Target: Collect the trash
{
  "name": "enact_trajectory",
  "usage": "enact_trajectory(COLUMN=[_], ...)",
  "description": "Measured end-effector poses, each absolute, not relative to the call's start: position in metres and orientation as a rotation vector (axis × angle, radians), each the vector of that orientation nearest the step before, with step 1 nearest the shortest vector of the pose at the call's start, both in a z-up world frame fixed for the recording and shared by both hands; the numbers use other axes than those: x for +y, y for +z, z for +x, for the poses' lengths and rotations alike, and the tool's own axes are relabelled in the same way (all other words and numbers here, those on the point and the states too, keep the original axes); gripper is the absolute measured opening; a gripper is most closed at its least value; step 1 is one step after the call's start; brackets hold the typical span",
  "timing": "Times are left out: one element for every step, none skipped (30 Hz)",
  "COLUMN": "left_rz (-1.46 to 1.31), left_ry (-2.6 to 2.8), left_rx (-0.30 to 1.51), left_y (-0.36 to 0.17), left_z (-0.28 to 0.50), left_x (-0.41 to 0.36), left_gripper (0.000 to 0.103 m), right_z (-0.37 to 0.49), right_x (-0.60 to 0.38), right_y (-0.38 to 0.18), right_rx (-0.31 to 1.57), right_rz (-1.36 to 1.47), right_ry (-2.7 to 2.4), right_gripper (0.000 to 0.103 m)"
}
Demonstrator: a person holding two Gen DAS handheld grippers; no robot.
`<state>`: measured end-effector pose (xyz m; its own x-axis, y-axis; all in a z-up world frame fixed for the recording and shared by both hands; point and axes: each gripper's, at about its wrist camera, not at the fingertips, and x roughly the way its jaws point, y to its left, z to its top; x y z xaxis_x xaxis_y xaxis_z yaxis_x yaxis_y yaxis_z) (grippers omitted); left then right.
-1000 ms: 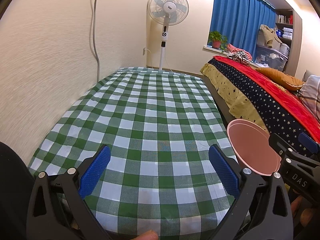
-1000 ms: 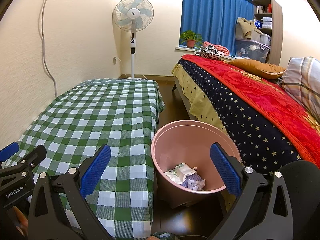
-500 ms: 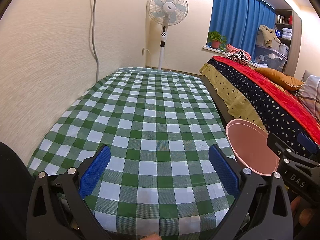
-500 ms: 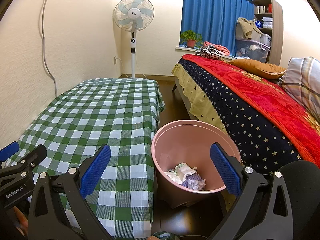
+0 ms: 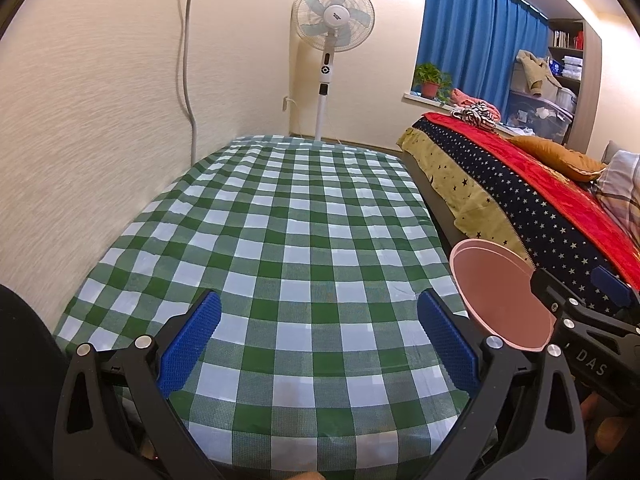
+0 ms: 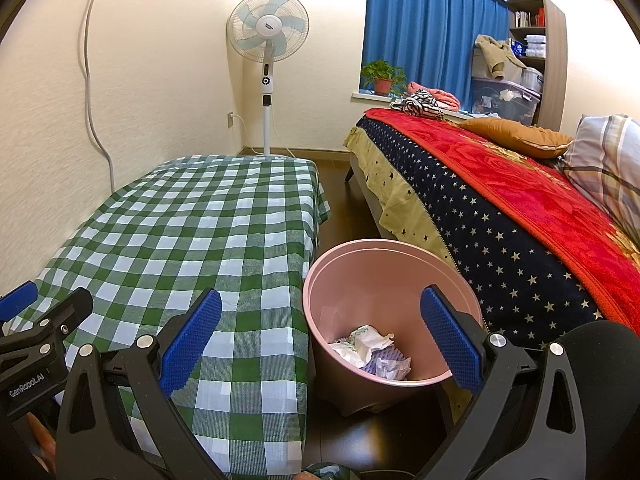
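The bed fills the right side under a red and starred blanket, its near end cut off by the frame. Left of it stands the low table in a green checked cloth, its legs hidden by the drape. Between them on the dark floor sits the pink bin; from the left wrist view only its rim and inner wall show. At its bottom lies the crumpled trash, white paper and something purplish, too scrunched to identify. The left gripper hangs over the near end of the cloth, jaws spread wide, gripping nothing. The right gripper hovers at the bin's near rim, equally wide apart and empty, one blue pad overlapping the bin's wall.
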<state>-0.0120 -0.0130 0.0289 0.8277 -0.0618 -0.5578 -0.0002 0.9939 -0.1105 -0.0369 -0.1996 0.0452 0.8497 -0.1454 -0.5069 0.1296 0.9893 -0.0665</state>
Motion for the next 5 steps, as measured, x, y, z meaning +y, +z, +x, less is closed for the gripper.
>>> enact_trajectory(left_rz=[-0.107,-0.107,-0.107,-0.108,-0.109], left_ry=[-0.032,-0.031,-0.029,-0.029,-0.028], left_rx=[0.597,0.599,0.601,0.601,0.601], left_y=[0.0289,0.0285,0.0286,0.0284,0.0278], left_z=[-0.0115,-0.0108,-0.0103,-0.0102,-0.0097], left_x=[-0.0138,-0.0138,-0.0156,-0.0149,-0.0146], left_gripper=[0.095,0.095,0.095,0.095,0.095], right_z=[-0.0370,-0.0370,-0.0370,-0.0370,-0.0369], right_x=[-0.1997,-0.2000,-0.1998,-0.1999,-0.1999], right_y=[0.0452,0.0453,0.0453,0.0453,0.0453], right_rx=[0.536,0.536,0.536,0.536,0.536], right_rz=[-0.030,-0.030,-0.031,-0.031,-0.030], right_ry=[-0.145,-0.145,-0.144,-0.144,-0.144], right_gripper=[0.098,0.098,0.098,0.098,0.098])
